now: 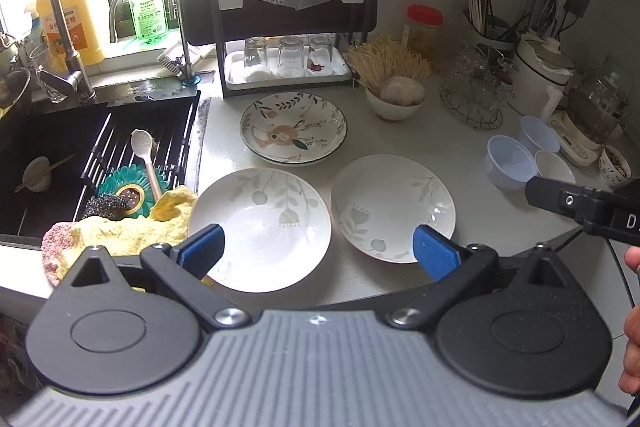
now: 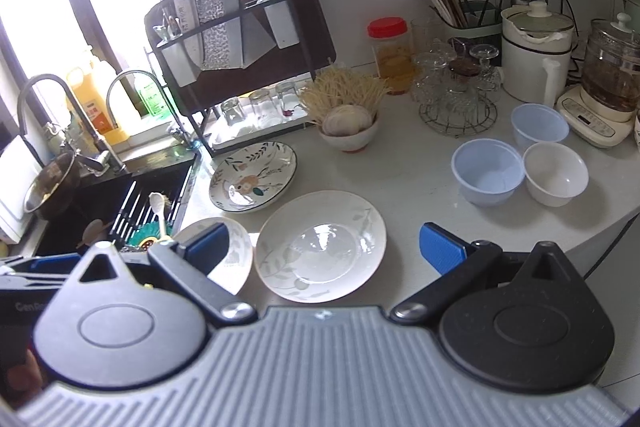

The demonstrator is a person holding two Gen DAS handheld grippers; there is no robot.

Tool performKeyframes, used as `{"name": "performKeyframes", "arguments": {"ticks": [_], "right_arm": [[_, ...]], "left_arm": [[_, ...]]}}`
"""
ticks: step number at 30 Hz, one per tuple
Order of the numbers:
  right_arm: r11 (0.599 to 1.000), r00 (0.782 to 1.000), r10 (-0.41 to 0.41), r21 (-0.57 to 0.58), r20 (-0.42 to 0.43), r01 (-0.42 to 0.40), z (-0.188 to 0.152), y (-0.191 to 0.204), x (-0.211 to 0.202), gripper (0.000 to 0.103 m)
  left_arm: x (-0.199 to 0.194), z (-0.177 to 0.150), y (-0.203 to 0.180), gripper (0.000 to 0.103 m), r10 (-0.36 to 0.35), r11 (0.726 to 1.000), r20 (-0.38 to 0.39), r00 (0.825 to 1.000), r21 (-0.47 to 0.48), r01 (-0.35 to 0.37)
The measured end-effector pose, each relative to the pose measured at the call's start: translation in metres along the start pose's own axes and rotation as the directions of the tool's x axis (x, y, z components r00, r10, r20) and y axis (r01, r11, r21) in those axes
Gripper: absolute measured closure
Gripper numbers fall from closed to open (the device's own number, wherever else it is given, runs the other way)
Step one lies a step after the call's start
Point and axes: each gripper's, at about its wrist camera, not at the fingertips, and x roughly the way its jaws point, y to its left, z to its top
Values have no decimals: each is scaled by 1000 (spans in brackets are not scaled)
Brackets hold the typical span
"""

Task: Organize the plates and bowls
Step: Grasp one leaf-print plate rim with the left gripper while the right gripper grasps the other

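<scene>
Both grippers hovering above the bench, fingers spread wide, gripping nothing.

The left gripper (image 1: pixel 318 251) is hanging level over the bench (image 1: pixel 400 131); its fingers (image 1: pixel 202 249) are standing apart, one white plate (image 1: pixel 260 227) lying between them, a second white plate (image 1: pixel 394 207) by the right finger, the floral plate (image 1: pixel 294 127) well ahead; the right gripper (image 2: pixel 324 247) is tilting down, fingers apart, that second plate (image 2: pixel 320 247) between them; three bowls (image 2: pixel 488 177) are sitting ahead of its right finger.
</scene>
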Motion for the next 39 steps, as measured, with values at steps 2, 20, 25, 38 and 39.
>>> {"name": "performKeyframes", "arguments": {"ticks": [2, 20, 25, 38, 39], "right_arm": [[1000, 1000, 1, 6, -2, -1, -1, 8, 3, 0], [982, 987, 134, -123, -89, -144, 28, 47, 75, 0], [950, 967, 214, -201, -138, -239, 49, 57, 120, 0], [865, 874, 324, -260, -362, -429, 50, 83, 219, 11], [861, 862, 328, -255, -386, -441, 50, 84, 227, 13]], "left_arm": [[0, -1, 9, 1, -1, 1000, -6, 1000, -2, 1], [54, 9, 70, 1, 112, 973, -80, 990, -195, -126], [88, 16, 84, 1, 155, 953, -149, 977, -239, -187], [158, 19, 108, 1, 194, 927, -286, 938, -260, -271], [162, 18, 109, 1, 198, 924, -301, 933, -260, -280]]}}
